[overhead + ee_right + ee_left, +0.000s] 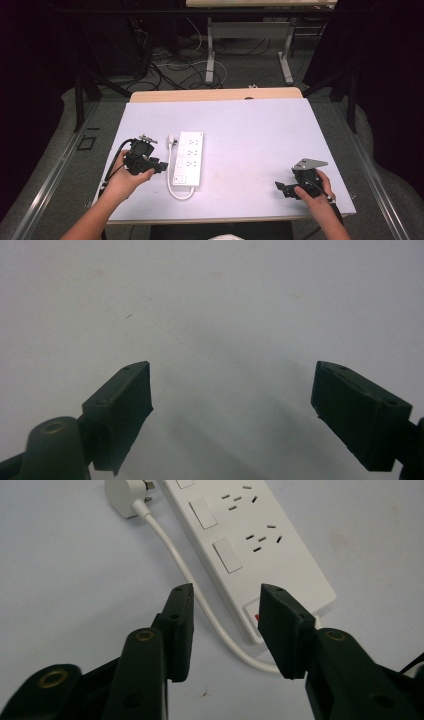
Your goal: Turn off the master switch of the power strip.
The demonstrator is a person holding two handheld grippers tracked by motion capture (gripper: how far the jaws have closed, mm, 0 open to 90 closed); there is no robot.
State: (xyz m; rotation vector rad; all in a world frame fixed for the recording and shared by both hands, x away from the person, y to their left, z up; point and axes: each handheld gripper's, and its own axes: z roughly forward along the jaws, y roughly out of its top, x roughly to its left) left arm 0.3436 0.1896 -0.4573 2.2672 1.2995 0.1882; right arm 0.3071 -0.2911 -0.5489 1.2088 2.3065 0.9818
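I am bringing my left gripper [226, 630] toward the near end of the power strip [260, 545] lying on the white surface [250, 135], jaws half apart astride its cord [200, 600], holding nothing, while my right gripper [232, 410] is waiting wide open and empty.

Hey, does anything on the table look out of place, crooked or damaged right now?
Nothing looks damaged or spilled. The power strip lies flat on the table, its plug unplugged beside it and its cable looped loosely round the near end.
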